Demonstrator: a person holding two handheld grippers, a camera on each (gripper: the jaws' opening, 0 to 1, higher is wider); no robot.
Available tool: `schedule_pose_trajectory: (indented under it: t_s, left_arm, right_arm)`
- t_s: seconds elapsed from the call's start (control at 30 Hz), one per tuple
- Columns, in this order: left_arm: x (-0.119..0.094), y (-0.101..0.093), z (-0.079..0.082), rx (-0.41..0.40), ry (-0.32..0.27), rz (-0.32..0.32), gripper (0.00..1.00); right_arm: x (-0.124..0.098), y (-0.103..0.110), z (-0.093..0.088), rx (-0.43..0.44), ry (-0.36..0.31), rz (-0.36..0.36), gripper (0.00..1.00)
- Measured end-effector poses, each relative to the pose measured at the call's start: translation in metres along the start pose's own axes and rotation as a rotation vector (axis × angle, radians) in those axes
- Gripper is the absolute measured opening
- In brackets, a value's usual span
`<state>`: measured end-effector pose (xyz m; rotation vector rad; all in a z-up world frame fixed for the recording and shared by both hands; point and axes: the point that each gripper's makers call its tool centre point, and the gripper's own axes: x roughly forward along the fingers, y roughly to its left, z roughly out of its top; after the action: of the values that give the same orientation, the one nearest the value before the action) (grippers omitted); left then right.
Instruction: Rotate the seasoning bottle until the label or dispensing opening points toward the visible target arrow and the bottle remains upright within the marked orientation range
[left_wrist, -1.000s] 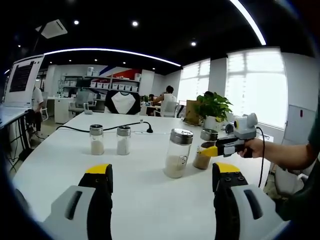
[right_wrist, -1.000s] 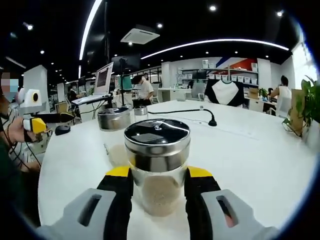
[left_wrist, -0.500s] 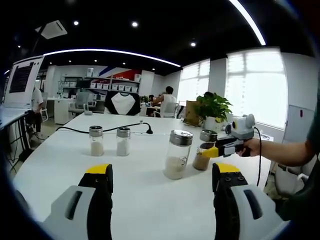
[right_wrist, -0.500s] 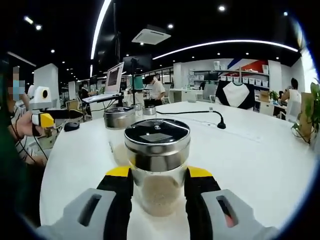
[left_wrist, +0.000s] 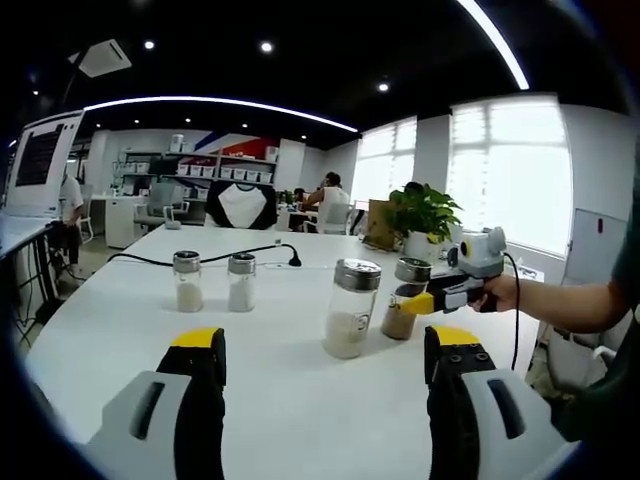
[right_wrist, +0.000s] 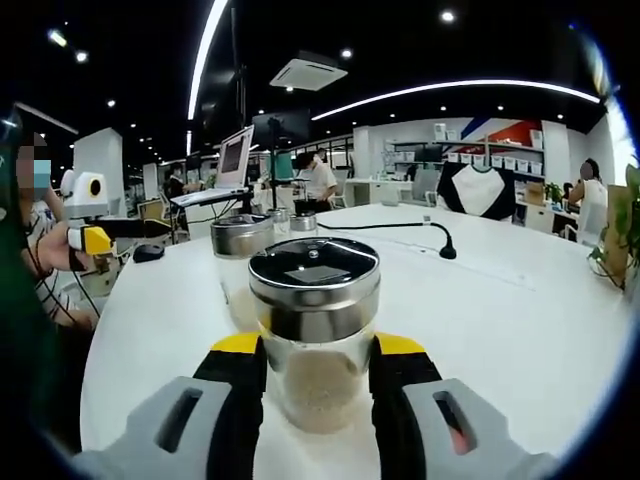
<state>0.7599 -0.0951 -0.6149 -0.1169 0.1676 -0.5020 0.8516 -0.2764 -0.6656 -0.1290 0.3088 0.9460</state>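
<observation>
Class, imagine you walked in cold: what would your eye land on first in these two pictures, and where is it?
First, the steel-lidded seasoning bottle looming in the middle of the right gripper view, clamped between the right tool. Next, in the left gripper view, the taller clear jar on the white table, with two small shakers to its left.

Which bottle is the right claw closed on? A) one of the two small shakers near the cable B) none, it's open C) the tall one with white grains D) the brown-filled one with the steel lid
D: the right claw has both jaws pressed against the brown-filled bottle; the left gripper view shows the same grip, beside the taller white-grain bottle.
</observation>
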Motion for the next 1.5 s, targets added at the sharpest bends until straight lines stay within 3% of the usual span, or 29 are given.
schedule_pose_trajectory:
  t_s: [0.2,0.3,0.63,0.83,0.93,1.07,1.23,1.3,1.5]
  left_arm:
    - [-0.001,0.001,-0.001,-0.002,0.005,0.003,0.86]
    - [-0.001,0.000,-0.002,-0.003,0.008,0.001,0.86]
    - [0.001,-0.002,-0.005,-0.008,0.010,-0.002,0.86]
    - [0.000,-0.002,-0.004,-0.009,0.010,-0.004,0.86]
    - [0.000,-0.002,-0.004,-0.009,0.011,-0.004,0.86]
    - [0.000,-0.002,-0.005,-0.011,0.012,-0.007,0.86]
    - [0.001,-0.002,-0.005,-0.013,0.012,-0.009,0.86]
    - [0.001,-0.002,-0.005,-0.013,0.011,-0.009,0.86]
    - [0.001,-0.001,-0.005,-0.013,0.009,-0.007,0.86]
  right_arm:
    - [0.001,0.000,0.000,0.013,0.005,-0.013,0.40]
    - [0.001,0.001,-0.002,0.023,0.018,-0.023,0.45]
    - [-0.003,0.008,0.004,0.137,-0.034,-0.081,0.52]
    - [-0.005,0.007,0.006,0.159,-0.057,-0.197,0.56]
    - [-0.009,-0.001,0.004,0.175,-0.049,-0.306,0.57]
    - [-0.012,-0.004,0.006,0.189,-0.043,-0.390,0.57]
    - [-0.010,-0.006,0.008,0.202,-0.061,-0.461,0.58]
    - [-0.008,-0.007,0.001,0.219,-0.028,-0.498,0.58]
    - [-0.007,-0.016,0.001,0.221,-0.026,-0.577,0.58]
